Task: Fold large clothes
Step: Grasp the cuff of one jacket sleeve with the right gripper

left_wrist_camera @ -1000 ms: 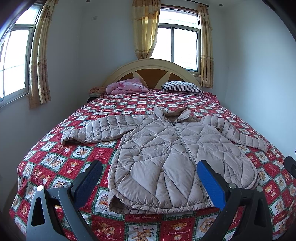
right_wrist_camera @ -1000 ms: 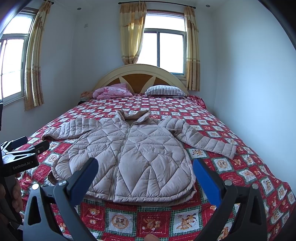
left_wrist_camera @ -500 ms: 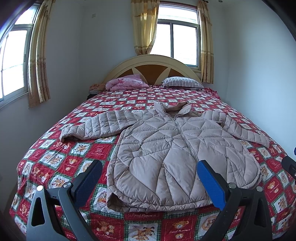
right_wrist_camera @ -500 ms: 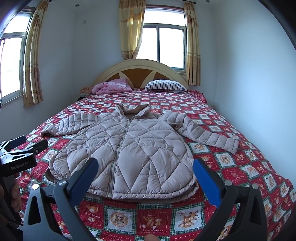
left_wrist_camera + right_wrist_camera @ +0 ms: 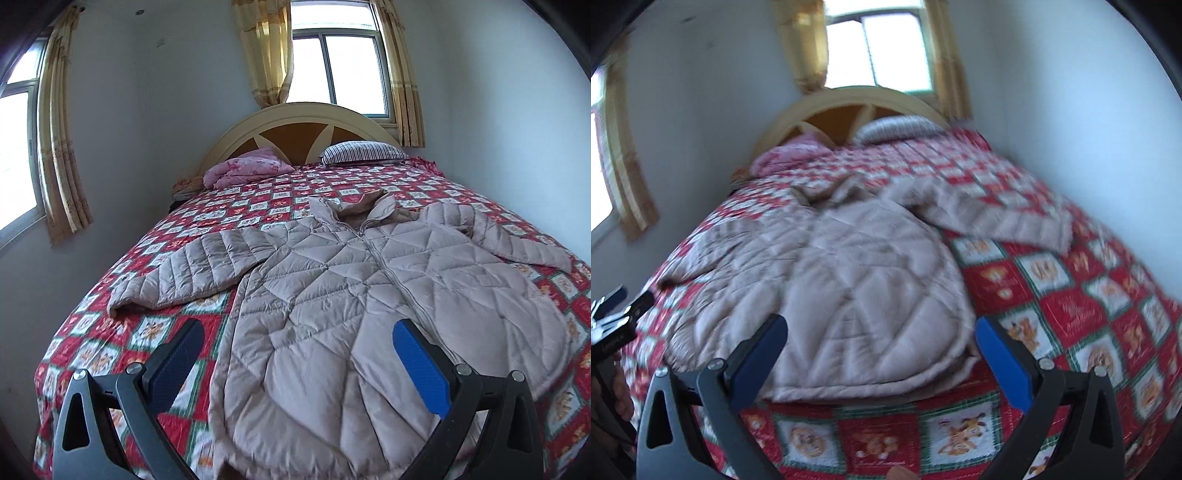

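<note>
1. Both my grippers, left gripper [image 5: 295, 354] and right gripper [image 5: 881, 347], gape wide, empty.
2. The quilted jacket [image 5: 369, 295] lies flat on the bed [image 5: 110, 332], below the pillow [image 5: 364, 152].
3. Puffy, soft, probably slippery: I'd pinch hem corners.

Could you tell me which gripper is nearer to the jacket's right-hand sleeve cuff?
Right, as far as the views show. The right gripper hangs over the jacket hem on the side of that sleeve cuff. The left gripper is over the opposite half of the hem.
</note>
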